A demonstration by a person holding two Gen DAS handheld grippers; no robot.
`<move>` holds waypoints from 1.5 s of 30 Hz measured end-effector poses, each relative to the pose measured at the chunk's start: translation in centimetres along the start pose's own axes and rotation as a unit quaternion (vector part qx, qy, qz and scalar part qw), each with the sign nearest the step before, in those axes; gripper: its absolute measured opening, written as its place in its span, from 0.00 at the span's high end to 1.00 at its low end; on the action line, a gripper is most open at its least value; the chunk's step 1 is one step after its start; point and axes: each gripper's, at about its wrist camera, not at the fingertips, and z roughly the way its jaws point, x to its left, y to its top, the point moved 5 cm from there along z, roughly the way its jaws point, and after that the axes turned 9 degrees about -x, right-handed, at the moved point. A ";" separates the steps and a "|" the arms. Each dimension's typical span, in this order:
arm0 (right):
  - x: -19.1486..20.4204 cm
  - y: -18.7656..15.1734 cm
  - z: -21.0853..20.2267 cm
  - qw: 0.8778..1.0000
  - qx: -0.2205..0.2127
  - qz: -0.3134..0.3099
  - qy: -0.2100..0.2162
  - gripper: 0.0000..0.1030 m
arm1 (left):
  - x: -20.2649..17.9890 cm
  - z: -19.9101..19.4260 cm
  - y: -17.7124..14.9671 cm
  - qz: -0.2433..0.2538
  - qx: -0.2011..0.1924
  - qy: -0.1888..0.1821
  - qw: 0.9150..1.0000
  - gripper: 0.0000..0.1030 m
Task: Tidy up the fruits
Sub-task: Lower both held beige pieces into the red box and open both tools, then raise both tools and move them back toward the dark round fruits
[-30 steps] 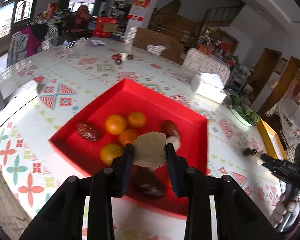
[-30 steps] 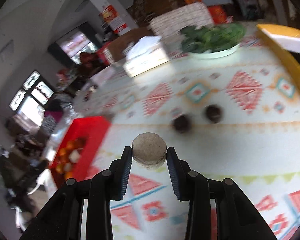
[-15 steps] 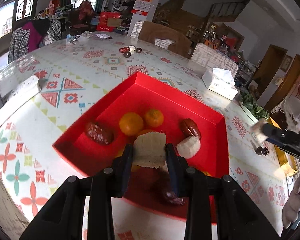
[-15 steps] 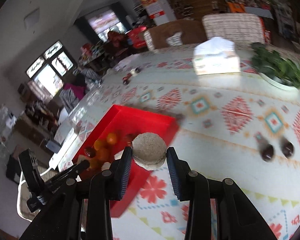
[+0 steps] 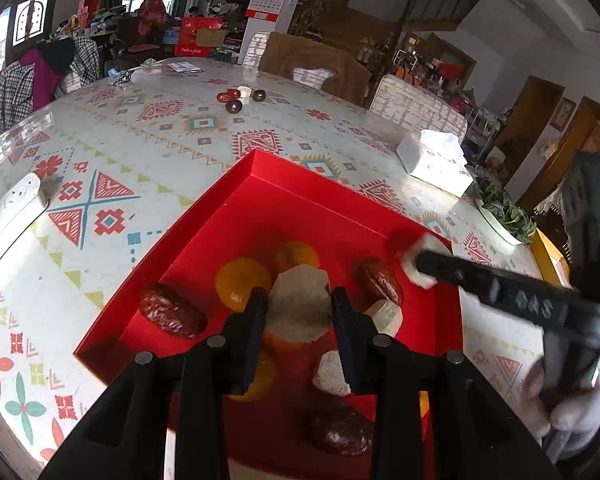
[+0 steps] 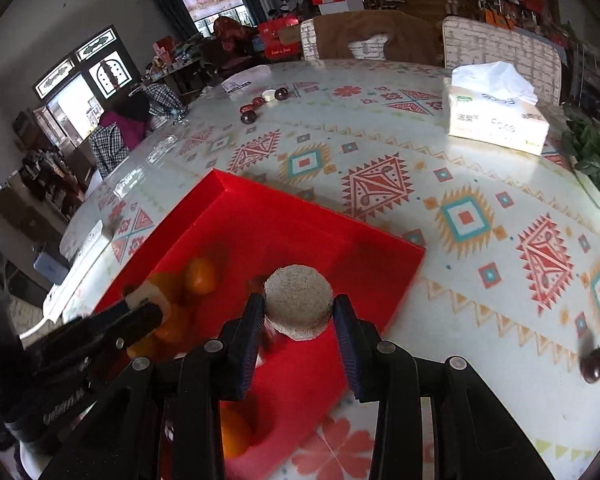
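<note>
A red tray (image 5: 260,200) on the patterned table holds oranges (image 5: 242,280), red dates (image 5: 172,316) and pale sugarcane pieces (image 5: 386,316). My left gripper (image 5: 299,314) is shut on a pale sugarcane chunk (image 5: 298,304) above the tray's middle. My right gripper (image 6: 299,314) is shut on a round sugarcane piece (image 6: 299,300) over the tray's (image 6: 284,224) right part. The right gripper also shows in the left wrist view (image 5: 418,266), over the tray's right rim. The left gripper shows at lower left in the right wrist view (image 6: 148,304).
A tissue box (image 6: 496,108) and a plate of greens (image 6: 596,160) stand at the far right. Several dates and a pale piece (image 5: 240,98) lie at the far side. Two dark dates (image 6: 598,360) lie right of the tray. A white power strip (image 5: 12,208) lies left.
My right gripper has swung left with its round piece, from beside the tray to above it. My left gripper has moved slightly forward over the tray with its chunk.
</note>
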 end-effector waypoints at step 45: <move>-10.8 -4.5 -21.8 0.970 -0.092 0.210 0.076 0.48 | -16.7 -16.0 0.2 0.086 -0.127 -0.123 0.981 0.32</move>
